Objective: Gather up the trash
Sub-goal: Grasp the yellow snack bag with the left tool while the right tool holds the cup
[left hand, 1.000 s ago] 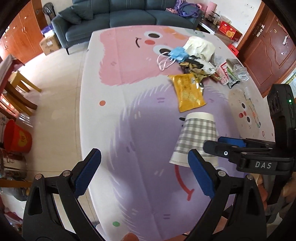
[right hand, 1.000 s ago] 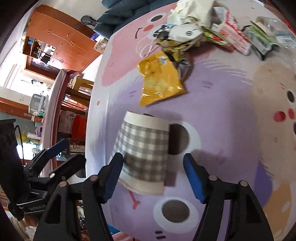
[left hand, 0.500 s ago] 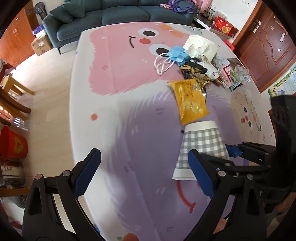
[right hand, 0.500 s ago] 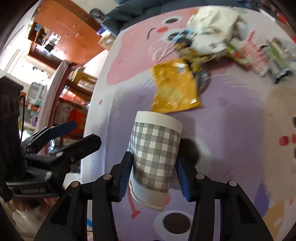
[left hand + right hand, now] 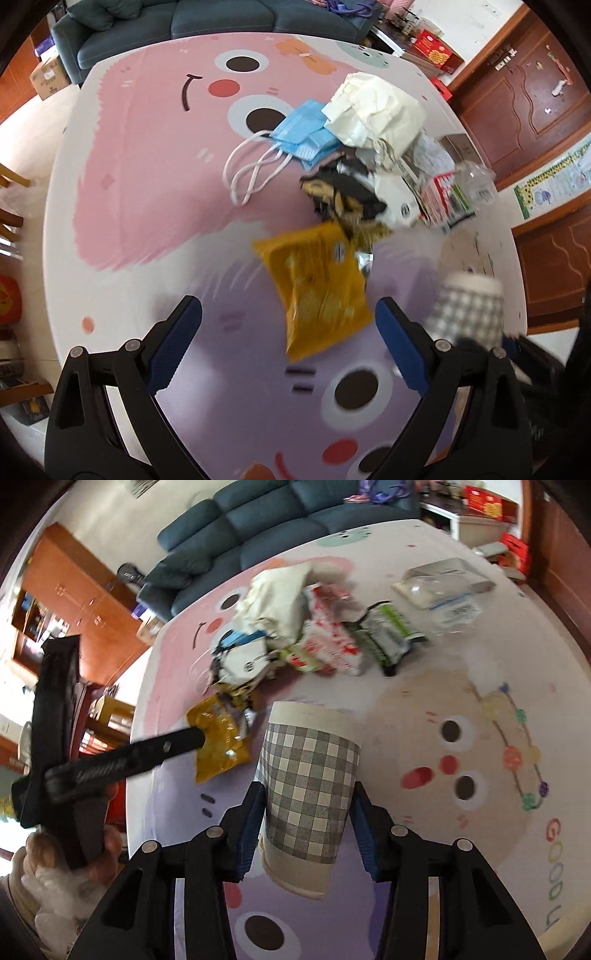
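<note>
Grey-checked paper cup (image 5: 308,794) lifted since earlier, pinched upside-down by right hand-held gripper (image 5: 306,827), left hand-held gripper (image 5: 288,347) spread

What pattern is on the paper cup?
Grey and white checks on the paper cup, with plain off-white bands at both ends; clearest in the right wrist view.

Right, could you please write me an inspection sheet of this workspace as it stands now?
Surface: table covered by a pink and purple cartoon cloth.
Job's things: checked paper cup upside down, clamped by the right gripper; yellow snack bag flat on the cloth ahead of the left gripper.
Clutter: blue face masks, crumpled white paper, dark wrappers, red and white carton, green packet, clear plastic bag, heaped at the far side.
Grippers: left open, holding nothing; right shut on the cup.
Cables: nothing seen.
Surroundings: dark blue sofa, wooden cabinets, wooden doors.
</note>
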